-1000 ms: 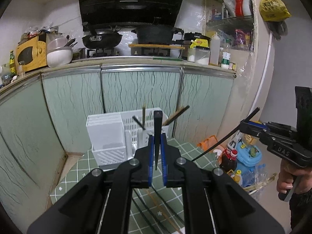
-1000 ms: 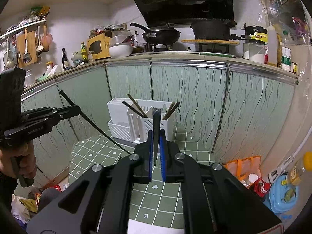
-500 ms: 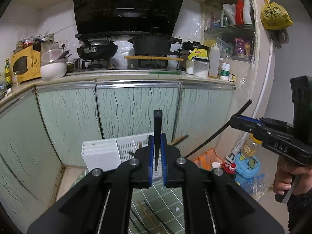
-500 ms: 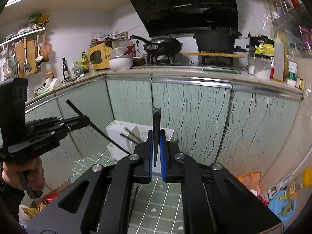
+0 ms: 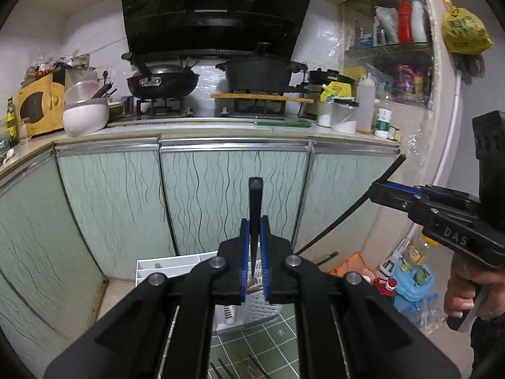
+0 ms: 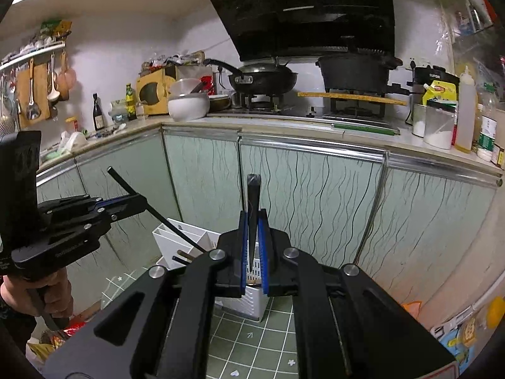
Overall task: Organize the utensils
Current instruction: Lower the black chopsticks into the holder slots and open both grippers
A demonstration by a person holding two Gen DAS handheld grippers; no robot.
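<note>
Beyond my two grippers runs the long kitchen counter (image 6: 315, 132) with its green-fronted cabinets, wok and pot on the stove, too far off to hinder me. Nearer, on the green tiled tabletop (image 6: 277, 322), stands the white utensil caddy (image 6: 186, 240), with a few sticks already in its compartments, so I judge the sorting partly done. Several loose sticks (image 5: 252, 368) lie on the near tabletop, waiting. My left gripper (image 5: 254, 246) is clamped on one black chopstick (image 5: 255, 195), and my right gripper (image 6: 252, 243) on another black chopstick (image 6: 252, 195); both sit above and short of the caddy. Only the two crossing sticks risk fouling each other.
</note>
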